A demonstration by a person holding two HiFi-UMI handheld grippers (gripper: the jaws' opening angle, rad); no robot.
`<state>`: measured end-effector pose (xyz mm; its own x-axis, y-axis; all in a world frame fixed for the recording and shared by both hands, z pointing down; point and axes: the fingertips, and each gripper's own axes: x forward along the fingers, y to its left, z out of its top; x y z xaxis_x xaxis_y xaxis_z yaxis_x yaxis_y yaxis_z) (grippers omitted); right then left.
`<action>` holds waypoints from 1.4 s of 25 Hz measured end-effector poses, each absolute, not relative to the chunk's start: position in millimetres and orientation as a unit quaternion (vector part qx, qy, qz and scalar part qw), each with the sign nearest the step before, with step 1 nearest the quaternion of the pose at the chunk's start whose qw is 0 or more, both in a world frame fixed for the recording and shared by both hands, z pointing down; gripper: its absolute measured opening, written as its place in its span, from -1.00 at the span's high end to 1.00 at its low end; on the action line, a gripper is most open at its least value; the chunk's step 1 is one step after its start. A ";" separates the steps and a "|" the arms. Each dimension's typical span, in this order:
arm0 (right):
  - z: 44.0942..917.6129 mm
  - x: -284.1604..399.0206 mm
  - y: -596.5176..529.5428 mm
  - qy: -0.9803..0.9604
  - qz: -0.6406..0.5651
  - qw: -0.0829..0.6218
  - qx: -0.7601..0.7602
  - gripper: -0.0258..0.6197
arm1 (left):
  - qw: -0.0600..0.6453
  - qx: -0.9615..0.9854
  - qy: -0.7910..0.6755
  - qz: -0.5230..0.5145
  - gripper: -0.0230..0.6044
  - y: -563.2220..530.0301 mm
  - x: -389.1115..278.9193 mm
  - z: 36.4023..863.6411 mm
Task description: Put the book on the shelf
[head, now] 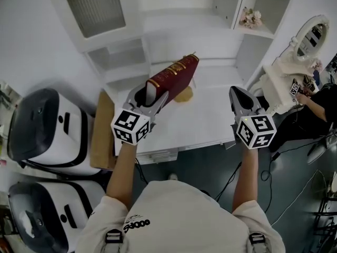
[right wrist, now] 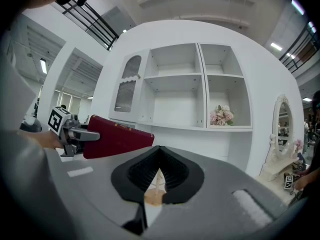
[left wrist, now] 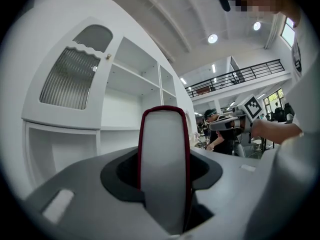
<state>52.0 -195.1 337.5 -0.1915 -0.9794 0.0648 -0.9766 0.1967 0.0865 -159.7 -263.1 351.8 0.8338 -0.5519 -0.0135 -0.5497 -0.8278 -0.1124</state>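
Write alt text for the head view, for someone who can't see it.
Seen from above, a person's left gripper clamps a dark red book, held above a white desk facing a white shelf unit. The right gripper hangs beside it, jaws shut and empty. Flowers sit in a shelf compartment at upper right.

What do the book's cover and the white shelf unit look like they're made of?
Book: dark red cover, probably leather or leatherette, with a slight sheen and gold-coloured marks along the spine. Shelf unit: likely painted wood or board, with a smooth white satin finish. The colour is even and no grain shows, so the core is uncertain.
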 end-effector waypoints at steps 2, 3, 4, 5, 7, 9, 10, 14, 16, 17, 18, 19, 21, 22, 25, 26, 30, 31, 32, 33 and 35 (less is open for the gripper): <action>331.7 55.6 -207.3 -0.773 -0.017 0.049 0.633 0.92 | 0.065 -0.957 0.284 -0.005 0.20 -271.8 -156.4 343.4; 329.2 57.6 -212.8 -0.773 -0.017 0.046 0.633 0.92 | 0.074 -0.957 0.281 -0.004 0.20 -275.0 -154.2 338.5; 326.8 59.5 -217.8 -0.773 -0.018 0.043 0.632 0.92 | 0.086 -0.956 0.279 -0.005 0.20 -277.3 -151.7 333.1; 324.3 61.3 -222.1 -0.775 -0.020 0.041 0.631 0.92 | 0.098 -0.956 0.277 -0.005 0.20 -278.7 -149.3 327.2; 317.8 65.0 -230.2 -0.778 -0.027 0.035 0.626 0.92 | 0.119 -0.954 0.274 0.000 0.20 -280.5 -144.2 312.3; 309.2 69.8 -239.4 -0.785 -0.034 0.027 0.618 0.92 | 0.136 -0.952 0.273 0.008 0.20 -283.4 -137.6 294.0; 305.0 72.5 -244.5 -0.789 -0.037 0.023 0.613 0.92 | 0.144 -0.951 0.274 0.011 0.20 -285.4 -133.4 284.8; 291.3 87.3 -264.8 -0.807 -0.046 0.019 0.588 0.92 | 0.180 -0.940 0.290 0.015 0.20 -294.7 -112.9 253.0; 282.0 98.8 -274.7 -0.815 -0.050 0.018 0.577 0.92 | 0.192 -0.935 0.298 0.020 0.20 -298.1 -100.2 237.7; 276.4 105.0 -279.6 -0.818 -0.053 0.017 0.573 0.92 | 0.194 -0.933 0.301 0.026 0.20 -299.3 -93.6 229.9; 270.4 111.0 -284.4 -0.821 -0.057 0.015 0.568 0.92 | 0.195 -0.932 0.303 0.033 0.20 -300.4 -87.1 222.0; 264.3 116.2 -289.0 -0.824 -0.061 0.014 0.563 0.92 | 0.196 -0.931 0.304 0.041 0.20 -301.5 -80.9 214.2; 253.9 124.8 -297.9 -0.831 -0.069 0.012 0.551 0.92 | 0.204 -0.927 0.309 0.052 0.20 -303.9 -69.6 199.3; 249.7 128.7 -302.0 -0.835 -0.072 0.011 0.546 0.92 | 0.211 -0.924 0.313 0.054 0.20 -305.4 -64.3 192.2; 242.5 141.2 -312.5 -0.842 -0.077 0.007 0.534 0.92 | 0.237 -0.913 0.328 0.055 0.20 -311.9 -49.9 172.7; 242.1 145.4 -315.7 -0.844 -0.077 0.005 0.530 0.92 | 0.246 -0.909 0.333 0.054 0.20 -315.2 -45.7 167.4; 247.1 158.3 -329.1 -0.851 -0.068 0.004 0.520 0.92 | 0.284 -0.887 0.364 0.018 0.20 -335.4 -30.6 156.1; 249.6 160.4 -332.5 -0.853 -0.066 0.005 0.517 0.92 | 0.300 -0.878 0.373 0.001 0.20 -340.8 -26.8 155.0; 252.3 162.2 -335.9 -0.855 -0.063 0.007 0.514 0.92 | 0.321 -0.868 0.379 -0.018 0.20 -345.7 -22.5 154.4; 255.2 163.7 -339.1 -0.857 -0.060 0.010 0.511 0.92 | 0.342 -0.857 0.384 -0.039 0.20 -350.3 -17.7 154.6; 260.3 166.5 -345.0 -0.861 -0.054 0.013 0.505 0.92 | 0.376 -0.838 0.386 -0.085 0.20 -360.3 -7.2 157.5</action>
<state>166.5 -345.0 260.3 -0.4902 -0.8710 -0.0331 -0.8682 0.4846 0.1067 -7.2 -360.3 157.5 0.6871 -0.7112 -0.1488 -0.5835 -0.4180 -0.6962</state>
